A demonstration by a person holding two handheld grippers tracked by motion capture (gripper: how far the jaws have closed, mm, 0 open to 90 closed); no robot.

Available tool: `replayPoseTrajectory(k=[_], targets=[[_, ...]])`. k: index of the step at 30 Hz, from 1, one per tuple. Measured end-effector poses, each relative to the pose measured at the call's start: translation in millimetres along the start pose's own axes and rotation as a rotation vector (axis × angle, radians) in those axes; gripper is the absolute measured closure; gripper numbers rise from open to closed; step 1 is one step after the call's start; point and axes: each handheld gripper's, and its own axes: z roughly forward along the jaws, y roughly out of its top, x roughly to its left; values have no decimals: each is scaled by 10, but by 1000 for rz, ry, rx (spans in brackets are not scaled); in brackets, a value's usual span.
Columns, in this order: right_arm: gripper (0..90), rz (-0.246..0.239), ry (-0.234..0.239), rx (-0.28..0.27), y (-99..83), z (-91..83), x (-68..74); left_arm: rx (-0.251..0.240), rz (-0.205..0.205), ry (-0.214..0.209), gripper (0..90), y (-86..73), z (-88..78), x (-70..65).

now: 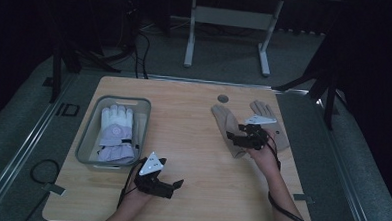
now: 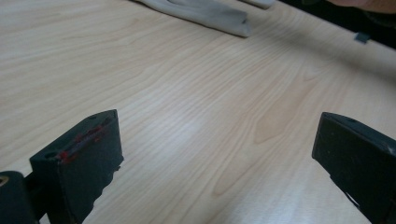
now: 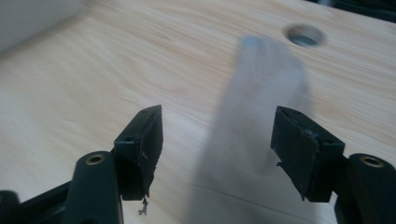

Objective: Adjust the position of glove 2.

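Near edge of the wooden table [image 1: 192, 140]: left gripper [image 1: 173, 185] low over bare wood, jaws spread wide, holding nothing. Farther right, the right gripper [image 1: 239, 137] hangs over a beige glove [image 1: 227, 123] lying flat, jaws apart astride it, pads not pressing. A second beige glove [image 1: 278, 131] lies just beside. Far left, a grey bin [image 1: 90, 136] holds white-and-lilac gloves [image 1: 116, 132].
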Motion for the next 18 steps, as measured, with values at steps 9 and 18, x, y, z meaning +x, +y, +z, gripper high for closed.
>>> replayPoseTrajectory(k=[9, 18], targets=[[338, 30, -51, 31, -6, 176, -215, -14, -12, -9, 17, -36, -25, -15], [339, 17, -65, 58, 57, 406, -306, -20, -11, -23, 17, -66, -25, -34]])
